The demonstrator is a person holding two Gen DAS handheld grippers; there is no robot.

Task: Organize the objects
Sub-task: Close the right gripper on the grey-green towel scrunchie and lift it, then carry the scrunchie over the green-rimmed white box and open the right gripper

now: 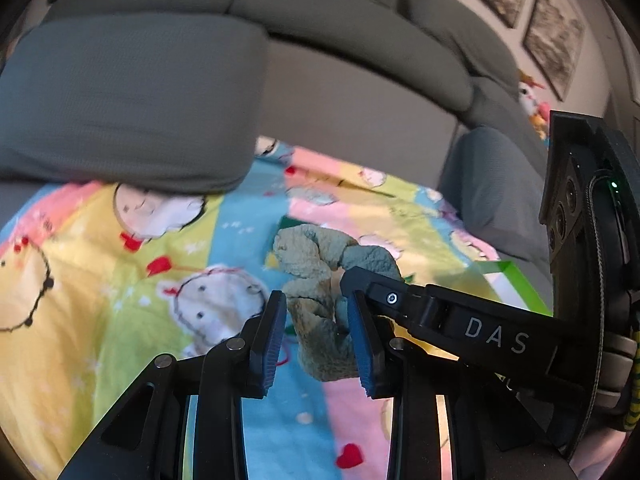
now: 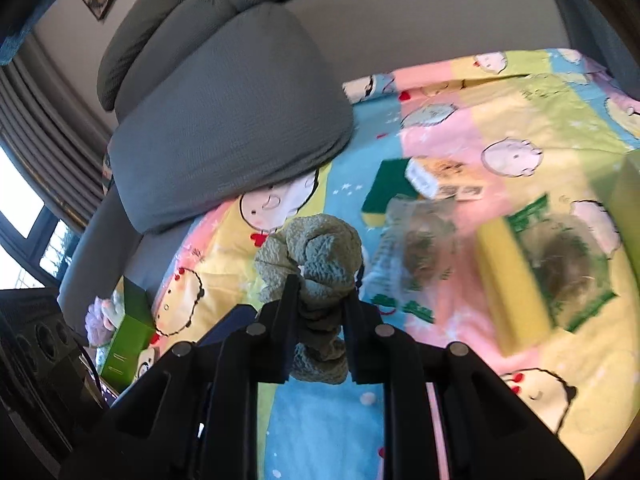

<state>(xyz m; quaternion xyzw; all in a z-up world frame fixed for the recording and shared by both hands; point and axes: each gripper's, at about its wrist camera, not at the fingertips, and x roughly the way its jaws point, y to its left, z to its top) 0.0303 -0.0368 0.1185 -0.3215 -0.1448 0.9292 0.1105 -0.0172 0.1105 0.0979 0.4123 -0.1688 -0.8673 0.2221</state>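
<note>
1. The crumpled grey-green terry cloth [image 2: 320,256] looks nubbly and matt.
2. The pastel cartoon-print cotton blanket [image 1: 120,280] looks smooth.
3. The grey woven-fabric sofa cushion [image 1: 128,100] shows fine ribbing.

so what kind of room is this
Most likely a living room: a grey sofa with plump cushions, its seat covered by a cartoon blanket, and framed pictures on the wall.

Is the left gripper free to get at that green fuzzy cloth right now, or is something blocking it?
Probably yes. The left gripper is open with the green fuzzy cloth already between its fingers. The right gripper is shut on the same cloth, its finger crossing beside the left one, so space is tight.
</note>
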